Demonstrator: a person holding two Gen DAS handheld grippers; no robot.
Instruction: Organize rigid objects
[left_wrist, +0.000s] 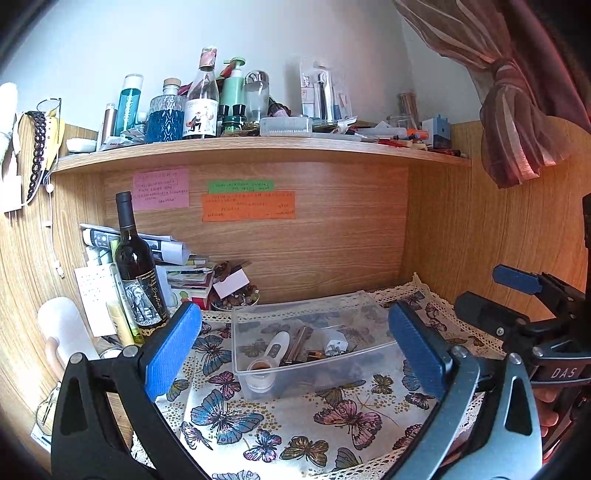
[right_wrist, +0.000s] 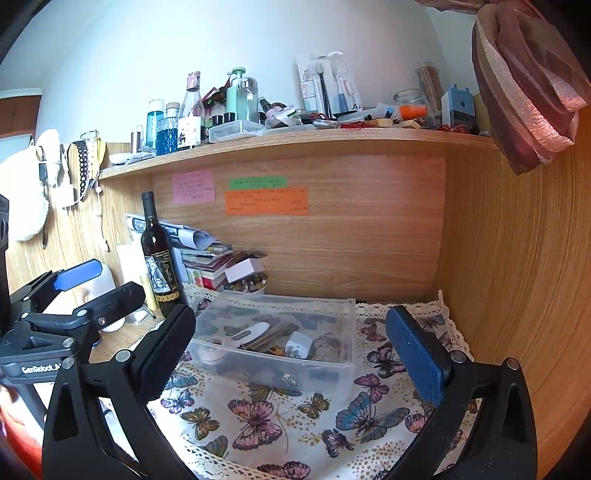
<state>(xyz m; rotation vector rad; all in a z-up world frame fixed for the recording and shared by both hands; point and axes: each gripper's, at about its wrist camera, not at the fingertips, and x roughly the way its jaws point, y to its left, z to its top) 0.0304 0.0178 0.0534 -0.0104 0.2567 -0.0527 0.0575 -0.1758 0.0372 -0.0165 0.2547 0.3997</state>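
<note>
A clear plastic bin (left_wrist: 369, 354) stands on the butterfly cloth (left_wrist: 295, 424), also in the right wrist view (right_wrist: 332, 332). Inside lie a white thermometer (left_wrist: 277, 345), a white plug adapter (left_wrist: 335, 345), brown sticks (left_wrist: 297, 343) and an orange-brown round lid (left_wrist: 259, 369). My left gripper (left_wrist: 295, 339) is open and empty, held in front of the bin. My right gripper (right_wrist: 291, 347) is open and empty, also in front of the bin. Each gripper shows in the other's view, the right one (left_wrist: 517, 295) at the right and the left one (right_wrist: 77, 291) at the left.
A dark wine bottle (left_wrist: 136, 266) stands left of the bin beside stacked papers and books (left_wrist: 177, 266) and a bowl of small stones (left_wrist: 236, 295). A white bottle (left_wrist: 62, 332) stands at far left. The upper shelf (left_wrist: 258, 147) is crowded with bottles and clutter. Wooden walls enclose the back and right.
</note>
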